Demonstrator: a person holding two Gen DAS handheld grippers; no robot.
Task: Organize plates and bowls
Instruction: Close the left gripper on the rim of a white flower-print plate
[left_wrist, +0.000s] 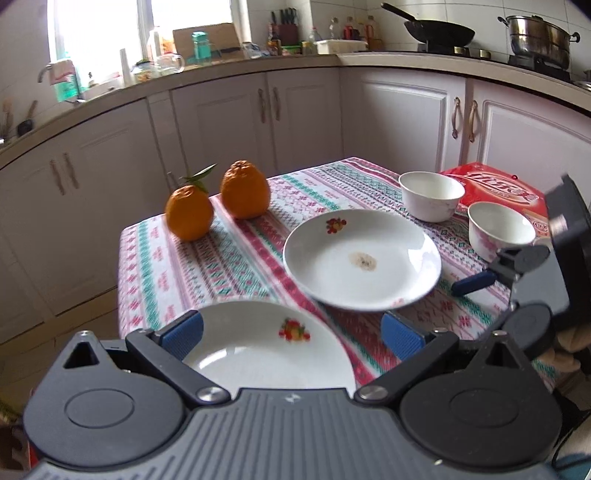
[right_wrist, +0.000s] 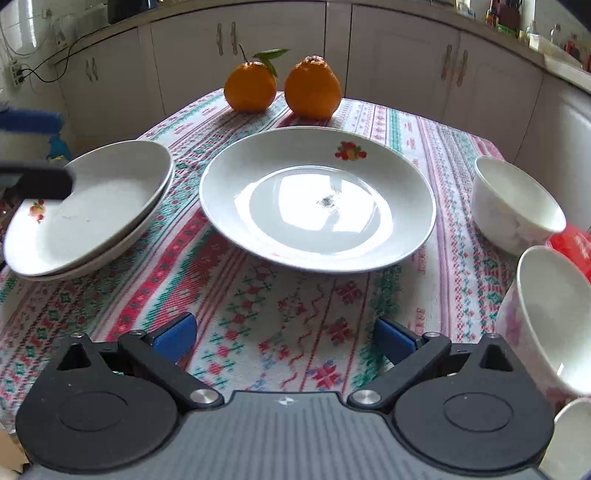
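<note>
Both units have their jaws spread wide, nothing held. Left hand-held gripper (left_wrist: 291, 334) hovers over the near plate; right hand-held gripper (right_wrist: 284, 334) sits low over the patterned red-green-white tablecloth surface (right_wrist: 258, 314), pointed at 12 o'clock toward the lone plate.

Layout, right wrist view:
- Single white shallow ceramic plate with fruit decal (right_wrist: 317, 199) at centre, small dark speck in the well.
- Stack of two white shallow plates (right_wrist: 92, 210) at 9 o'clock, near the surface edge. Left view shows only the top one.
- Plain white ceramic bowl (right_wrist: 517, 203) at 3 o'clock, pink-flowered white bowl (right_wrist: 554, 317) at 4 o'clock, third white rim at 5, mostly cut off.
- Two oranges (right_wrist: 280, 86) at 12 o'clock, clear of the work.
- Red packet (left_wrist: 495, 192) under or behind the bowls, can't tell which.

Judgement: step in hand is likely getting the lone plate onto the 9 o'clock stack, then nesting bowls.

How to do it well:
- Right unit takes the near rim, one pad over, one under.
- Bite deep; glazed rim looks slippery.
- Lift level, cross low, lower centred.
- Stack sits near the edge, so no sideways shove.
- Left unit could steady the stack.
</note>
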